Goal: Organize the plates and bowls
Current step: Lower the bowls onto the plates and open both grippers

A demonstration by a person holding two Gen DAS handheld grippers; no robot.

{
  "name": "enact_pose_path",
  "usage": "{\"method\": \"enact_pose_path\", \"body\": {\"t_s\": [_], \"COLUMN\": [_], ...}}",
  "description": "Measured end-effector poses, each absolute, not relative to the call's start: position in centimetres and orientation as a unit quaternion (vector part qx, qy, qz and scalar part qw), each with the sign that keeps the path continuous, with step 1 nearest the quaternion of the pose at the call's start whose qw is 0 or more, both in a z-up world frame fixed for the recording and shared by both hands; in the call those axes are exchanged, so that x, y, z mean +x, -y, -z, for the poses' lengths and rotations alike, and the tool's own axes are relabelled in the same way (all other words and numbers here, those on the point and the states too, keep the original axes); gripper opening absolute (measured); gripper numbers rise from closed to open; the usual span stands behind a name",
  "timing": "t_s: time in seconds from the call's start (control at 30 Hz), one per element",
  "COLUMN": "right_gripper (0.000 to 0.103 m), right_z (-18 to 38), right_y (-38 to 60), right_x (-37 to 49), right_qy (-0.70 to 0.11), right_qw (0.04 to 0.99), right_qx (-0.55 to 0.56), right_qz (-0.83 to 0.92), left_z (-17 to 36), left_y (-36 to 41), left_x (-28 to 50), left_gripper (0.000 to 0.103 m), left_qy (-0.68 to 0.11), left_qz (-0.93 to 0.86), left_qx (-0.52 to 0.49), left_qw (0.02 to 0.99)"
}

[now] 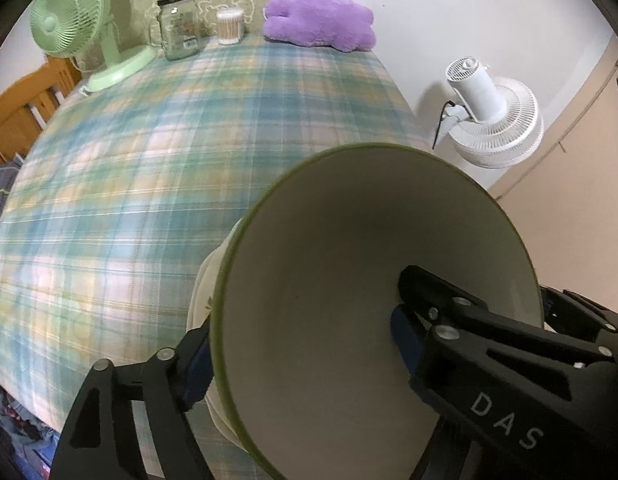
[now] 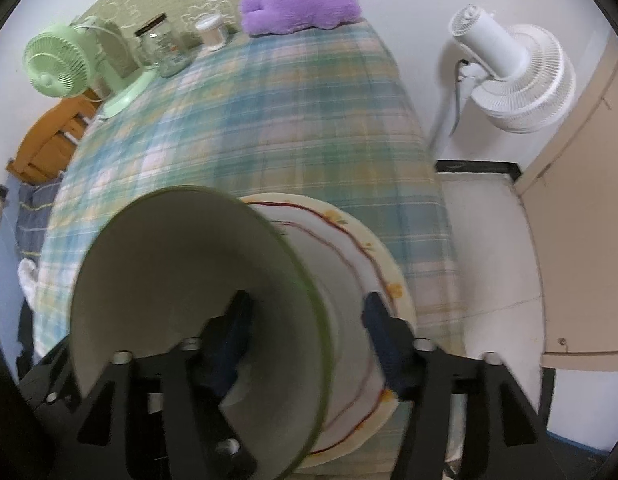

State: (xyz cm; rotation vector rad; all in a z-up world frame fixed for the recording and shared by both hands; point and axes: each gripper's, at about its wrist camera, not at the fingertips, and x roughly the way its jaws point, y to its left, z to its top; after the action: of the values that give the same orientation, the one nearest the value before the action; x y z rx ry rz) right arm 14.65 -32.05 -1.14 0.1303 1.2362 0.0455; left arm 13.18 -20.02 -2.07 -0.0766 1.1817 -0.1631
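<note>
A cream bowl with a green rim (image 1: 349, 280) fills the lower right of the left wrist view. My left gripper (image 1: 301, 344) is shut on its wall, one finger inside (image 1: 425, 300) and one outside (image 1: 189, 360). The same bowl (image 2: 189, 300) shows in the right wrist view, tilted above a white plate with a red line and yellow flowers (image 2: 361, 248) on the plaid cloth. My right gripper (image 2: 305, 332) is open, its left finger behind the bowl and its right finger (image 2: 383, 320) over the plate. Part of the plate is hidden by the bowl.
The plaid-covered table (image 1: 149, 160) carries a green desk fan (image 1: 69, 24), a glass jar (image 1: 179, 28), a cotton swab tub (image 1: 231, 26) and a purple plush (image 1: 321, 24) at the far edge. A white fan (image 1: 493, 120) stands off the right edge. A wooden chair (image 1: 21, 108) is at left.
</note>
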Motion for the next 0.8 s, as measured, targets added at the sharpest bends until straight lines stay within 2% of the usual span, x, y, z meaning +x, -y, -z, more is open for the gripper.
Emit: {"method": "enact_pose_path", "body": {"t_s": [0.2, 0.53, 0.8], "right_gripper": [0.070, 0.070, 0.070], "right_z": [0.8, -3.3, -6.8], "right_y": [32.1, 31.3, 28.8], "right_x": [14.5, 13.1, 11.2], "right_qy": [-0.579, -0.530, -0.479], "right_qw": [0.814, 0.847, 0.875], "right_qx": [0.047, 0.043, 0.050], "right_qz": [-0.027, -0.012, 0.036], "left_z": [1.6, -2.2, -5.3], "left_y": [19.7, 18.5, 14.4], "left_x": [12.8, 12.2, 11.5], "left_gripper": [0.085, 0.085, 0.085], "left_qy": [-0.559, -0.508, -0.463], "left_qz": [0.061, 0.079, 0.101], "left_qx": [-0.041, -0.021, -0.005], "left_qw": [0.826, 0.857, 0.881]}}
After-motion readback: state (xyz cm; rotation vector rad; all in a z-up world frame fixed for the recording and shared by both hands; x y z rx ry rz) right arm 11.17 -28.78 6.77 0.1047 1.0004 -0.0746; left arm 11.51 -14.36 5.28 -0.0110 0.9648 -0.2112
